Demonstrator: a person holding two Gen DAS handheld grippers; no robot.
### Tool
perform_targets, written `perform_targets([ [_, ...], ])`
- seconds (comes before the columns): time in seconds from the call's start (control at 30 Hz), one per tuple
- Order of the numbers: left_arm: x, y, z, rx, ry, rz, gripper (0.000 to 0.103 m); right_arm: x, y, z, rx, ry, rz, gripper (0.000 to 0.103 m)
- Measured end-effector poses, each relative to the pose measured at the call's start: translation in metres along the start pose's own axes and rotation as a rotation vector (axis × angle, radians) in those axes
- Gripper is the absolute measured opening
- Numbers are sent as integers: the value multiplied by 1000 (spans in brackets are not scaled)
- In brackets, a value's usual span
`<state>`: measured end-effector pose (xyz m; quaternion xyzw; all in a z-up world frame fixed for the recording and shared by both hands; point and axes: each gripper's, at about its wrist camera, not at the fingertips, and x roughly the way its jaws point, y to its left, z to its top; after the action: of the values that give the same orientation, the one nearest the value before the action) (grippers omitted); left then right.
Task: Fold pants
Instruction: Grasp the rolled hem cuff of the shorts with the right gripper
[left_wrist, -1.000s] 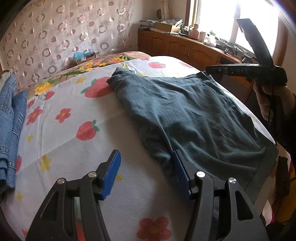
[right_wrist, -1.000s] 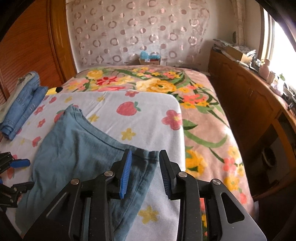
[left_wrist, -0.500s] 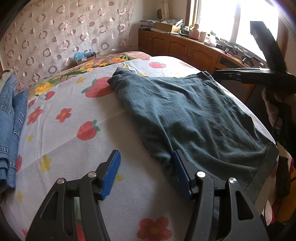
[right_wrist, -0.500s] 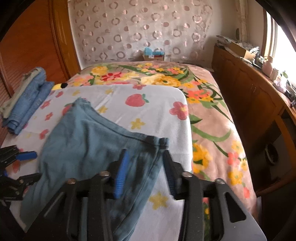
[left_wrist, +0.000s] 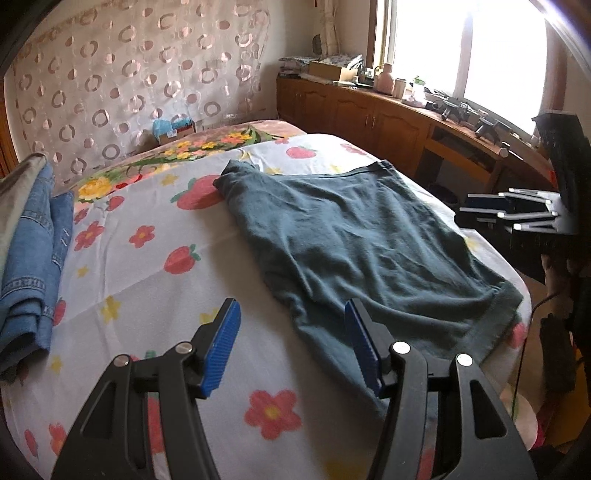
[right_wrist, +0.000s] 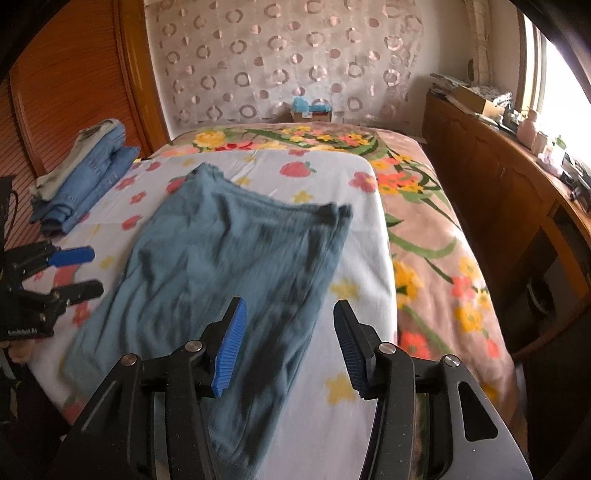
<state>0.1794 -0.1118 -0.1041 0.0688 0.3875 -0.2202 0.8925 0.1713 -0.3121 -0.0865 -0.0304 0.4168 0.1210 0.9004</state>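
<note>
Pants (left_wrist: 354, 240) lie flat on the bed (left_wrist: 147, 280), soft and floppy. My left gripper (left_wrist: 291, 347) and right gripper (right_wrist: 286, 349) both gape, empty. I'd pinch the waistband corners.

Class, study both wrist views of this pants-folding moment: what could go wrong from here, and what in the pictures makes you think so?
1. The teal pants reach the bed's near edge, so a careless tug might drag them off.
2. Both the left gripper and right gripper are open and empty above the cloth; a closing pinch may catch the strawberry-print sheet too.
3. Visible wrinkles could get folded in.
</note>
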Motion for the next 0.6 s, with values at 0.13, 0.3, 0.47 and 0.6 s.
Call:
perform_targets([
  [0.13, -14, -3, -8, -27, -35, 12, 58, -10, 3, -15, 28, -4, 6, 50],
  [0.3, -25, -4, -23, -76, -50, 22, 58, -23, 9, -34, 64, -21, 10, 50],
  [0.47, -34, -13, -36, -76, -44, 27, 58, -36, 18, -53, 56, -28, 11, 50],
  [0.6, -40, -19, -41, -84, -56, 30, 58, -44, 19, -66, 78, -32, 41, 50],
])
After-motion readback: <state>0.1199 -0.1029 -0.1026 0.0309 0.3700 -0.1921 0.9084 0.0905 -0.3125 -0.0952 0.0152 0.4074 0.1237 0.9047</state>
